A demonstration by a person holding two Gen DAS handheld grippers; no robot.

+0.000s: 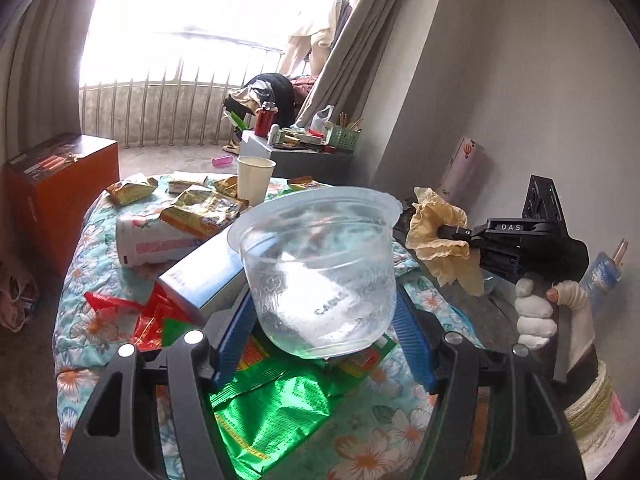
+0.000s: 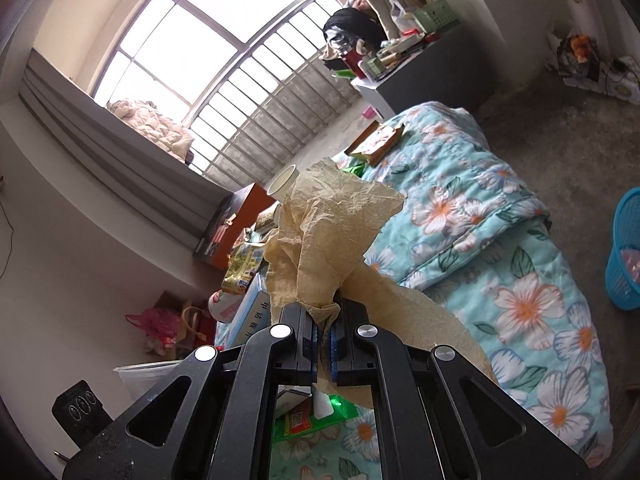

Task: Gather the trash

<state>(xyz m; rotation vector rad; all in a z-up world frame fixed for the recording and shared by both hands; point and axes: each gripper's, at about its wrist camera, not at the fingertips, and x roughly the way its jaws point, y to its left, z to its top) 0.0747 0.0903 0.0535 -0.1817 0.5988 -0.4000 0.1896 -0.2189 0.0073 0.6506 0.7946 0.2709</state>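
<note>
My left gripper point(image 1: 320, 308) is shut on a clear plastic bowl point(image 1: 316, 264), its blue pads pressing on both sides, held above the table. In the left wrist view my right gripper point(image 1: 440, 232) appears at the right, held by a gloved hand point(image 1: 536, 316), and is shut on a crumpled tan napkin point(image 1: 436, 236). In the right wrist view the same napkin point(image 2: 328, 236) sticks up from between the shut right gripper point(image 2: 325, 320). Snack wrappers point(image 1: 196, 208), a green foil bag point(image 1: 272, 408), a red wrapper point(image 1: 148, 316) and a white paper cup point(image 1: 254, 178) lie on the floral tablecloth point(image 1: 404, 424).
A blue mesh waste basket point(image 2: 624, 252) stands on the floor at the right edge. An orange box point(image 1: 60, 192) sits left of the table, a cluttered grey cabinet point(image 1: 304, 152) behind it. A white-blue carton point(image 1: 204, 276) and a white bottle point(image 1: 156, 240) lie on the table.
</note>
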